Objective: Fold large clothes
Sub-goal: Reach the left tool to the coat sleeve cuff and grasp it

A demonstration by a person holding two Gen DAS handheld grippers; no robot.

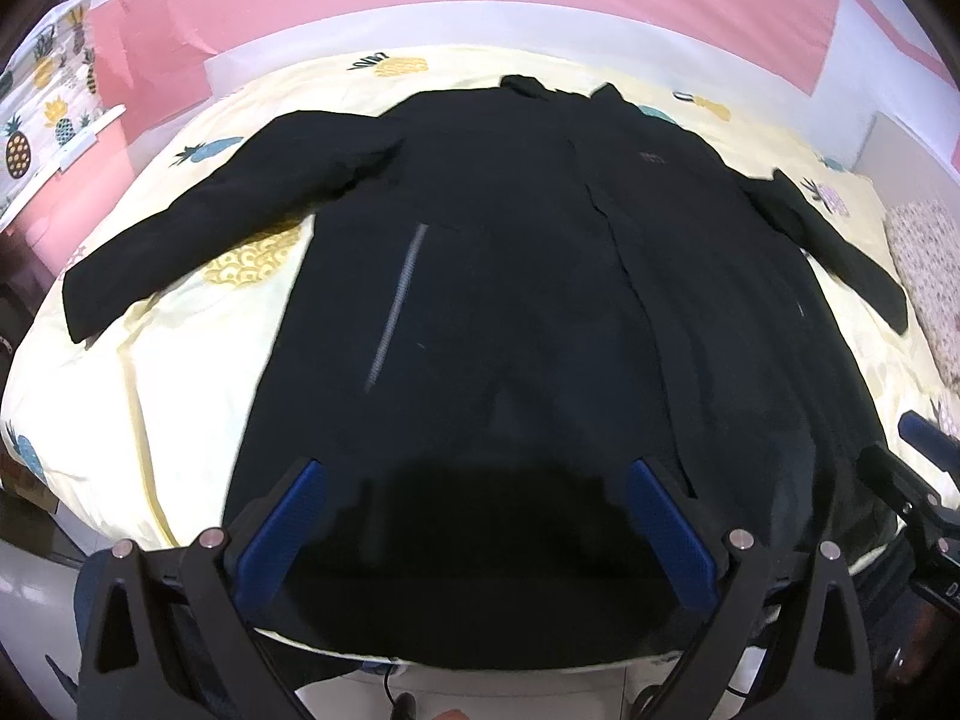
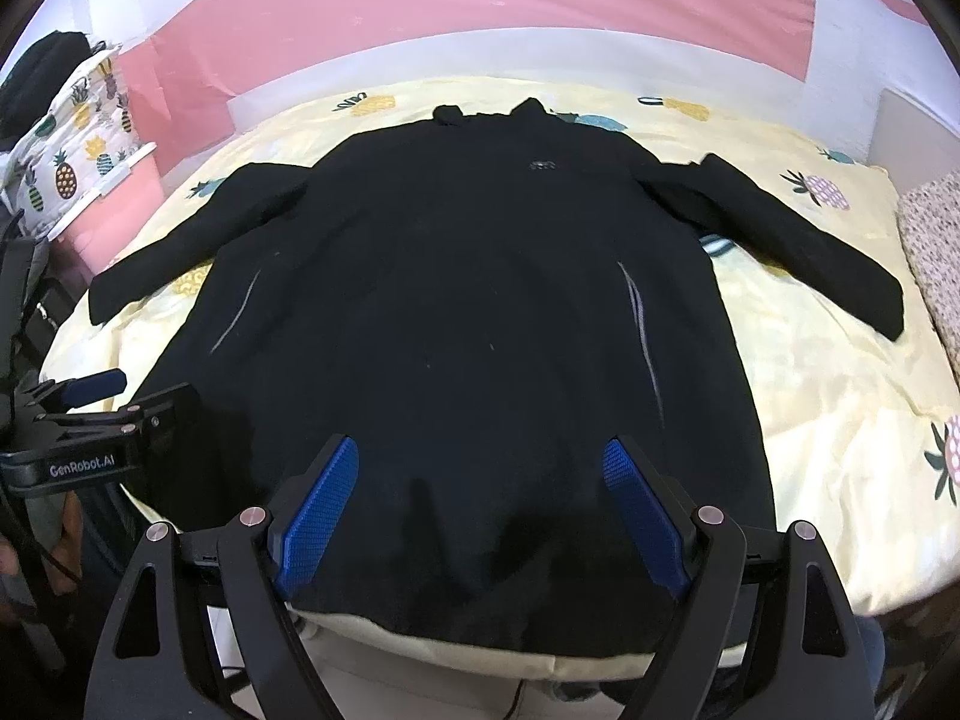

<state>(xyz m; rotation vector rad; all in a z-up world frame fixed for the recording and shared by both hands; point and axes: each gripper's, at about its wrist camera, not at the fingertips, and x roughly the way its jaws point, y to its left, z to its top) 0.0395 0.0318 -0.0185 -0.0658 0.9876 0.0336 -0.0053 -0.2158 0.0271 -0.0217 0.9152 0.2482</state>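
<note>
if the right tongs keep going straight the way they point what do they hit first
Most likely the black coat: the open right tongs point at its lower front, spread on the bed. Depth is unclear.

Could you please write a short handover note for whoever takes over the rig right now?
Left claw: open, empty, over the hem of the jacket.
Right claw: open, empty, also over the hem.
Jacket: spread front up on the bed, both sleeves out to the sides, collar at the far end.
Done: jacket laid out, fairly flat.
Left: every fold; probably sleeves in first, then the body.
</note>
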